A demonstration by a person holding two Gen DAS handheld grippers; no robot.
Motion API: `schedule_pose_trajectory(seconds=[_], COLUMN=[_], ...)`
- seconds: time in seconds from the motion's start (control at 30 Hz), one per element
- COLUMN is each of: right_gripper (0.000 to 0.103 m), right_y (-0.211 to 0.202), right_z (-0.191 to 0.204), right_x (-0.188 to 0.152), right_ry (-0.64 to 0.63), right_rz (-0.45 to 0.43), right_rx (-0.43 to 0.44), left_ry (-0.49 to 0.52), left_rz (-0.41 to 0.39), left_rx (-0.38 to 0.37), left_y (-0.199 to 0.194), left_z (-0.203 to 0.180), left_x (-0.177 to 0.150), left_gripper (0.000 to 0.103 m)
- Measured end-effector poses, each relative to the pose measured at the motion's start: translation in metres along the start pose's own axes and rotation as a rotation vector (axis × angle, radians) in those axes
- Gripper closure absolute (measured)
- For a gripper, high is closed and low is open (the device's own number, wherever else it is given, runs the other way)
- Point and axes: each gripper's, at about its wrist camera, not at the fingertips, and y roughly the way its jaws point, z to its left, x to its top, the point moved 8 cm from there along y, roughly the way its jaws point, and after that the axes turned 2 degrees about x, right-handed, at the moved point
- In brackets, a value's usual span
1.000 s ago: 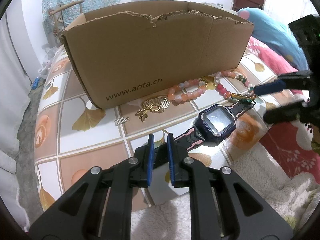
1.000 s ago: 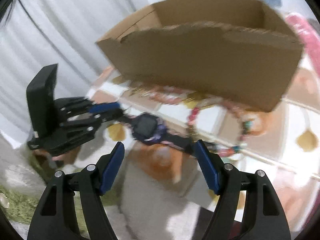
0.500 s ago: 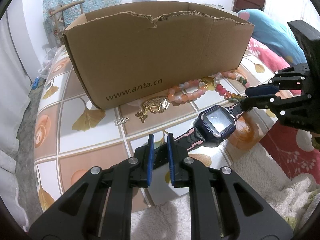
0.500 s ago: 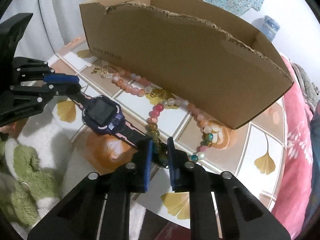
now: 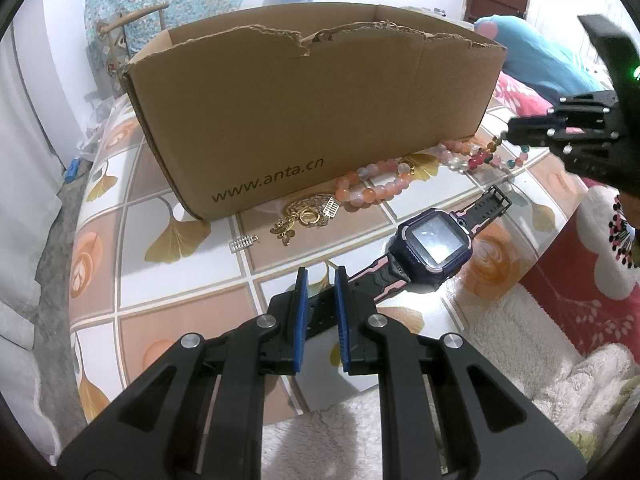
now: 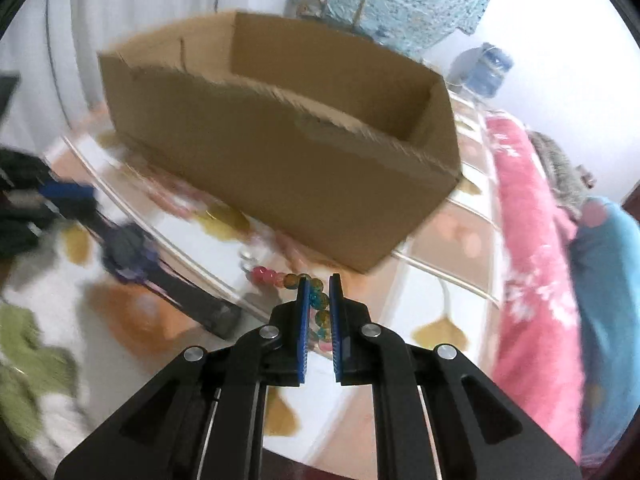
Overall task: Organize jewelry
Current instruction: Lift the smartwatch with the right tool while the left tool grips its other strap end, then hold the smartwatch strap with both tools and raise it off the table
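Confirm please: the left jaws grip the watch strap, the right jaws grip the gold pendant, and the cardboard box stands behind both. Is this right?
Not quite. The right gripper holds the bead bracelet, as the right wrist view shows; the gold pendant lies untouched by the cardboard box. The left gripper does grip the watch strap.

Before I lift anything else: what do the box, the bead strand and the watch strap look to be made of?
Box: plain brown corrugated cardboard, matte, with a ragged torn top edge. Bead strand: glossy round beads, part translucent, likely glass or polished stone; I cannot tell which. Watch strap: dark, matte and flexible-looking with pink accents, probably rubber or silicone.
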Motion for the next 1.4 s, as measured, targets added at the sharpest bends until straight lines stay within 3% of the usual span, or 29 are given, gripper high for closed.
schedule_pose_trajectory(seconds=[0.1,0.23,0.3,0.37,0.53,0.67,0.8,1.07,1.4], right_gripper=[0.091,0.052,0.049,0.046,0.046,0.046,0.048,0.064,0.066], right_y=[0.006,-0.017,-0.030,-0.038,-0.037,-0.021,-0.006,0.007,0.009], right_z=[0.008,0.012,0.016,0.023,0.053,0.074,0.080,0.099,0.119], right_x=[-0.010,-0.008,-0.004,0.002,0.014,0.018,0.019,0.015,0.013], right_ry=[-0.007,-0.005,0.006,0.022,-0.059,-0.158,-0.235,-0.383,-0.541], right_rz=[0.052,-0.015,-0.060,-0.077,-0.058,-0.008,0.031,0.096,0.096], right_rx=[0.039,0.087,0.142,0.261,0.475,0.573,0.612,0.666,0.645], left_ry=[0.001,0.005,0.019,0.047,0.167,0.334,0.429,0.595,0.712], left_rz=[0.000,0.000,-0.004,-0.016,-0.021,0.029,0.061,0.130,0.162], left_rx=[0.001,-0.001,-0.006,-0.035,-0.167,-0.197,-0.214,-0.302,-0.386], left_y=[0.000,0.000,-0.002,-0.007,-0.017,-0.010,-0.003,0.009,0.012], left_z=[0.000,-0.001,-0.002,-0.005,-0.024,-0.037,-0.039,-0.045,-0.060], left_x=[0.000,0.000,0.001,0.002,0.004,0.002,0.004,0.007,0.012], left_gripper=[0.090,0.090,0.090,0.087,0.066,0.064,0.064,0.066,0.075])
